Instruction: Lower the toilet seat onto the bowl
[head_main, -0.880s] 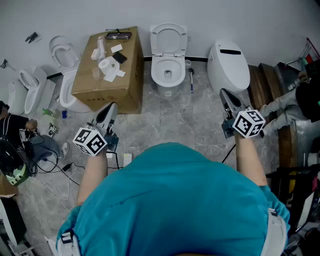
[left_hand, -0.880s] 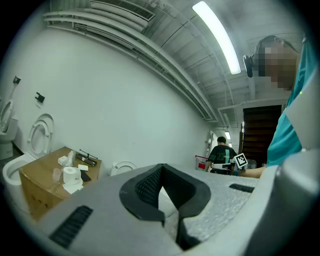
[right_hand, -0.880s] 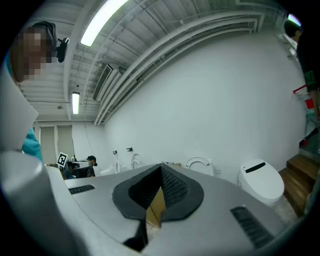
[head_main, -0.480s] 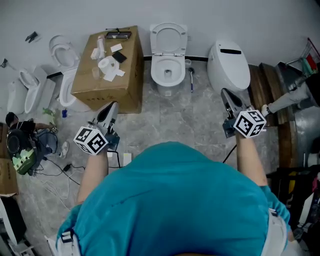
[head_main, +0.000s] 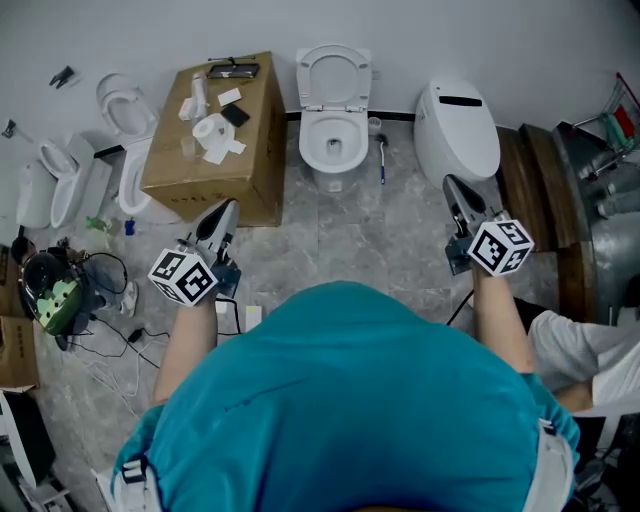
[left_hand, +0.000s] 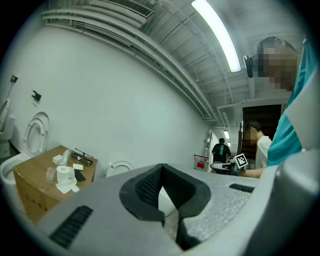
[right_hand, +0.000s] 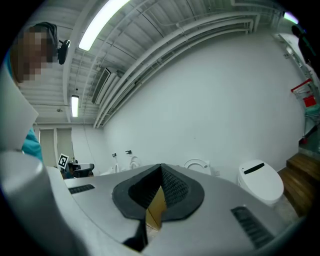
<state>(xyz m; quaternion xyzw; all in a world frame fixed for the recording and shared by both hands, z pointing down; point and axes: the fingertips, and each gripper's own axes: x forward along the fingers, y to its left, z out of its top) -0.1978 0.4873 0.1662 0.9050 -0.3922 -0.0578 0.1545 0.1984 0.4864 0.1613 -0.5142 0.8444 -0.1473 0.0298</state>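
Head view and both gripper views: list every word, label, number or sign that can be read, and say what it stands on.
No words or numbers can be read in any view.
Left cube and right cube: black-and-white square markers only, no letters.
Red panel by the far doorway: too small and blurred to read.
Papers and packs on the box: no legible print.

Left gripper (head_main: 222, 212): points at the cardboard box (head_main: 215, 160) just ahead of it.
Right gripper (head_main: 453, 187): closed white toilet (head_main: 457, 128) just ahead.
Open toilet (head_main: 312, 150): farther ahead, between both grippers.
Toilet seat (head_main: 309, 75): raised, standing behind the bowl.
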